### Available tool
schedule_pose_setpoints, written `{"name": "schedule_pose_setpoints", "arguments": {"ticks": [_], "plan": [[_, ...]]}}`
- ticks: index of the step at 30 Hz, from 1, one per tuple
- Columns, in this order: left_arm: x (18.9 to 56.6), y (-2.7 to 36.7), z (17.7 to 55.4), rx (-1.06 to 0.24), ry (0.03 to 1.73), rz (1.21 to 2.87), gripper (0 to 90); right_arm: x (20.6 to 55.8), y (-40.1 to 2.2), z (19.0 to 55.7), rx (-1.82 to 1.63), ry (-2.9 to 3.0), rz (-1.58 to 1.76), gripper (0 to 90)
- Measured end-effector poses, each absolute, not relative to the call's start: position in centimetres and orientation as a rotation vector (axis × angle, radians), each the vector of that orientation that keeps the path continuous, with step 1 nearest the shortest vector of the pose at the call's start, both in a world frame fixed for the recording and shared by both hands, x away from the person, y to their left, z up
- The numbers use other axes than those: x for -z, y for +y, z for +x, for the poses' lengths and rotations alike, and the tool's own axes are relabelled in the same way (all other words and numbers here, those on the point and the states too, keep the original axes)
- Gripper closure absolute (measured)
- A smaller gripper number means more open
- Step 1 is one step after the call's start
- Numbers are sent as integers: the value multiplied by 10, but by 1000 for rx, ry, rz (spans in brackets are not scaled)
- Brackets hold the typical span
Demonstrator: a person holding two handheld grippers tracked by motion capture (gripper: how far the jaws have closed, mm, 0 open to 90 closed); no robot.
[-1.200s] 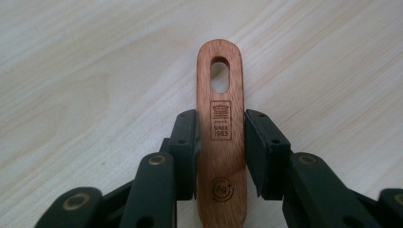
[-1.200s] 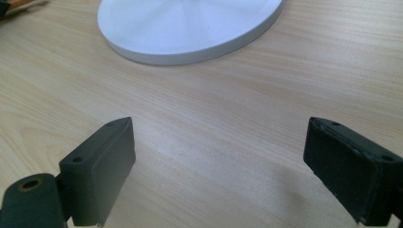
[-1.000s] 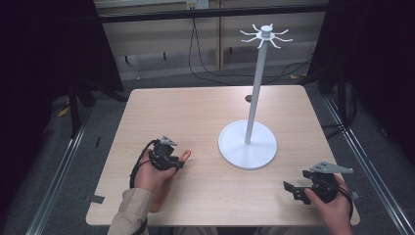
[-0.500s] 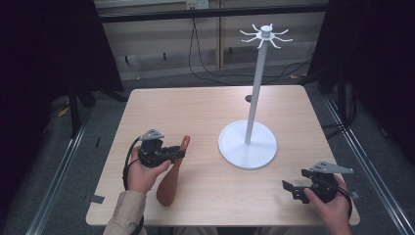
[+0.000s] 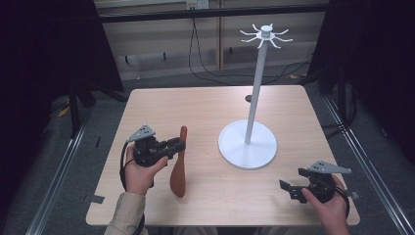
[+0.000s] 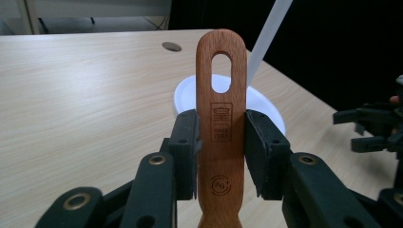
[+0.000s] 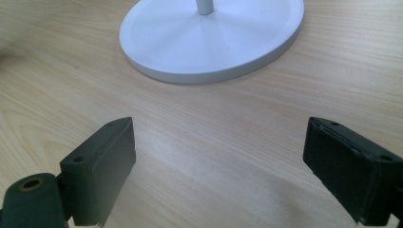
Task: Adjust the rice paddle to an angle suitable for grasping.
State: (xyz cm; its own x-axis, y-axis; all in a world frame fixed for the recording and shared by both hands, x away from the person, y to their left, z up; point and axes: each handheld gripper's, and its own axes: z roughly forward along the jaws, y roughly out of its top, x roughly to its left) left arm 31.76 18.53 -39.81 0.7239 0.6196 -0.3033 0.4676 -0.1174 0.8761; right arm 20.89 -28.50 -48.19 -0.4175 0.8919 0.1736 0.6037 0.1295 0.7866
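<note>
Wooden spatula [image 5: 179, 164], at the near left of the table [image 5: 210, 105], its handle pinched between the pads of the left gripper [image 5: 172, 146]; blade end hanging nearer the person, handle end pointing far. The left gripper view gives the detail: both pads [image 6: 186, 152] pressed flat against the handle's sides, below its slotted hanging hole and beside a stamped mark. Right gripper [image 5: 289, 187], near right, jaws spread wide with nothing between them, just above bare tabletop. White hook stand [image 5: 248, 144] right of centre.

black two-jaw left gripper [image 5: 176, 145] (grey three-cornered plate, brass-ringed screws), beige sleeve [image 5: 126, 215].
</note>
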Motion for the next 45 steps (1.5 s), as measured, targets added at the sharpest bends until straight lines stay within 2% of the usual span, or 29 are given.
{"name": "schedule_pose_setpoints", "arguments": {"ticks": [8, 16, 26, 29, 36, 39, 42, 43, 45], "plan": [[386, 178, 310, -215, 839, 1724, 665, 476, -274, 211, -1239, 2042, 1431, 100], [378, 162, 305, -266, 822, 1715, 664, 457, -241, 215, -1337, 1996, 1363, 101], [377, 145, 303, -270, 820, 1695, 664, 438, -203, 224, -1444, 1945, 1327, 156], [376, 139, 302, -275, 821, 1717, 664, 428, -185, 230, -1475, 1957, 1293, 205], [376, 129, 300, -272, 811, 1715, 664, 416, -150, 235, -1550, 1969, 1245, 245], [375, 124, 298, -270, 813, 1697, 664, 412, -128, 237, -1580, 1982, 1208, 336], [374, 121, 297, -264, 812, 1693, 664, 411, -119, 240, -1577, 1990, 1197, 364], [374, 118, 296, -268, 812, 1698, 664, 410, -112, 242, -1589, 1992, 1200, 406], [375, 115, 296, -270, 811, 1697, 664, 411, -106, 244, -1625, 1989, 1210, 429]]}}
